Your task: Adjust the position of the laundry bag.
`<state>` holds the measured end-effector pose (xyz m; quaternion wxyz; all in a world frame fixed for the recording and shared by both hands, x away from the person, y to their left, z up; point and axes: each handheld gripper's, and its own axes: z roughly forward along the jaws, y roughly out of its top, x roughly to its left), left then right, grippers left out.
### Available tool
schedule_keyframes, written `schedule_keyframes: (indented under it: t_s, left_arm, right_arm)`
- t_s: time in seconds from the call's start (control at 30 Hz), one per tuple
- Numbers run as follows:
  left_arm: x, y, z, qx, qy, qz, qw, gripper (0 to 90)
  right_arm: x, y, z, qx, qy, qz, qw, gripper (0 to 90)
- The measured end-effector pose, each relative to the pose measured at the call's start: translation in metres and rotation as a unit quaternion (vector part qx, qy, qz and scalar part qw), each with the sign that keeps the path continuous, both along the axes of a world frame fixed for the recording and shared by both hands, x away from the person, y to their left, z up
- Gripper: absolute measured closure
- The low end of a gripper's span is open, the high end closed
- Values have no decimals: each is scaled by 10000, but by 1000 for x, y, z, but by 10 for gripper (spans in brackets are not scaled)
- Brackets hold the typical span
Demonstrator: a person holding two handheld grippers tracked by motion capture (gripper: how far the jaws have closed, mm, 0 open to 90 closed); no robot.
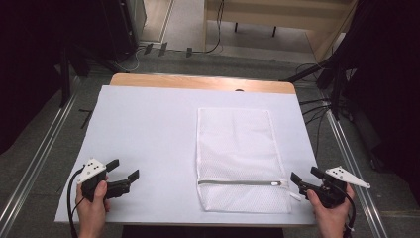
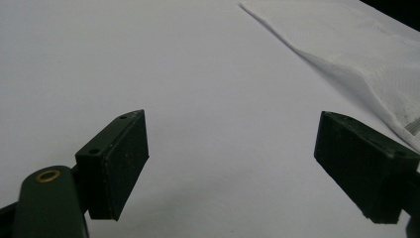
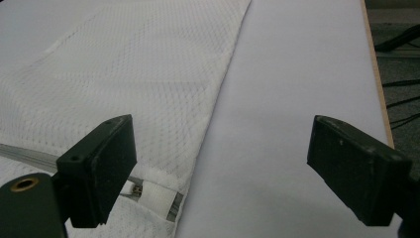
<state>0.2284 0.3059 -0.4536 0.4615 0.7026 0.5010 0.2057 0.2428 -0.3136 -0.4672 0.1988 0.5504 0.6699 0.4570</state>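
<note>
A white mesh laundry bag (image 1: 239, 158) lies flat on the white-covered table (image 1: 148, 134), its grey zipper (image 1: 240, 182) running across near the front end. My left gripper (image 1: 124, 169) rests at the table's front left, open and empty, well apart from the bag. In the left gripper view the bag's edge (image 2: 361, 54) shows at the upper right beyond the gripper (image 2: 233, 168). My right gripper (image 1: 306, 176) sits at the front right, open, just beside the bag's zipper end. In the right gripper view the bag (image 3: 138, 84) and zipper end (image 3: 136, 188) lie by the left jaw of the gripper (image 3: 220, 171).
The table's wooden far edge (image 1: 198, 82) shows beyond the white cover. Dark stands and cables (image 1: 332, 84) crowd the floor on the right, metal rails (image 1: 29, 163) run along the left. The table's right edge (image 3: 376, 79) lies close to my right gripper.
</note>
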Motion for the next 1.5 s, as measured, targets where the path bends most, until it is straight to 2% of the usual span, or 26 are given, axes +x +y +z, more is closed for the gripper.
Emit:
schedule_keyframes:
  t_s: [0.33, 0.43, 0.5, 0.53, 0.57, 0.6, 0.73, 0.77, 0.8, 0.83, 0.87, 0.9, 0.93, 1.0, 1.07, 1.1, 1.13, 1.17, 1.2, 1.23, 1.27, 1.3, 1.33, 1.4, 1.43, 1.5]
  left_arm:
    - [0, -4, -1, -41, 4, -24, 10000, 143]
    - [2, -19, -1, -100, 55, -50, 9999, 145]
    - [6, -32, 0, -61, 107, -36, 9999, 158]
    - [6, -32, 0, -61, 107, -36, 9999, 159]
    - [10, -45, 1, -4, 105, -55, 9999, 161]
    - [10, -45, 1, -4, 105, -55, 9999, 163]
    - [21, -70, 2, -137, 245, -271, 9992, 166]
    - [27, -84, 2, -45, 343, -283, 9990, 190]
    - [27, -84, 2, -45, 343, -283, 9990, 226]
    - [34, -102, 2, -34, 521, -321, 9981, 244]
    - [34, -102, 2, -34, 521, -321, 9981, 249]
    - [43, -118, 1, -56, 674, -501, 9964, 256]
    - [47, -126, 1, -75, 743, -559, 9956, 280]
    - [51, -133, 1, -155, 814, -600, 9948, 325]
    - [60, -144, 0, -294, 935, -686, 9928, 354]
    - [66, -156, -3, -322, 1033, -789, 9910, 375]
    - [66, -156, -3, -322, 1033, -789, 9910, 378]
    - [70, -169, -7, -128, 1092, -844, 9903, 379]
    - [70, -169, -7, -128, 1092, -844, 9903, 380]
    - [74, -181, -13, 23, 1215, -879, 9887, 391]
    - [74, -181, -13, 23, 1215, -879, 9887, 403]
    - [75, -189, -17, 170, 1276, -860, 9880, 426]
    - [75, -189, -17, 170, 1276, -860, 9880, 462]
    - [75, -193, -18, 230, 1215, -840, 9888, 603]
    - [76, -193, -18, 194, 1238, -867, 9883, 603]
    - [76, -192, -18, 248, 1252, -949, 9873, 736]
  right_arm:
    - [0, 1, 0, 4, -52, -8, 10000, 133]
    - [1, 4, -1, 13, -28, -12, 10000, 133]
    - [2, 5, -1, 20, -27, 1, 10000, 134]
    - [2, 5, -1, 20, -27, 1, 10000, 134]
    - [2, 7, -1, 0, -10, 18, 10000, 134]
    - [2, 7, -1, 0, -10, 18, 10000, 134]
    - [-1, 10, 0, -61, -6, 54, 10000, 135]
    - [-1, 10, 0, -61, -10, 61, 10000, 135]
    - [-1, 10, 0, -61, -10, 61, 10000, 135]
    - [-2, 9, 0, -24, -19, 43, 10000, 136]
    - [-2, 9, 0, -24, -19, 43, 10000, 136]
    - [-3, 7, 0, 11, -36, 40, 10000, 137]
    - [-3, 6, 0, 30, -34, 31, 10000, 138]
    - [-3, 7, 0, 16, -20, 40, 10000, 138]
    - [-3, 7, 0, 34, -21, 58, 10000, 138]
    - [-3, 9, 0, 4, -15, 95, 10000, 138]
    - [-3, 9, 0, 4, -15, 95, 10000, 138]
    - [-3, 10, -1, -84, 1, 94, 9999, 138]
    - [-3, 10, -1, -84, 1, 94, 9999, 138]
    - [-3, 9, -1, -79, 1, 102, 9999, 138]
    - [-3, 9, -1, -79, 1, 102, 9999, 138]
    - [-3, 9, -2, -62, 10, 74, 10000, 138]
    - [-2, 9, -2, -60, 16, 73, 10000, 138]
    - [-2, 9, -2, -75, 17, 67, 9999, 138]
    - [-2, 10, -2, -110, 13, 63, 9999, 138]
    - [-3, 12, -4, -140, 23, 12, 9999, 145]
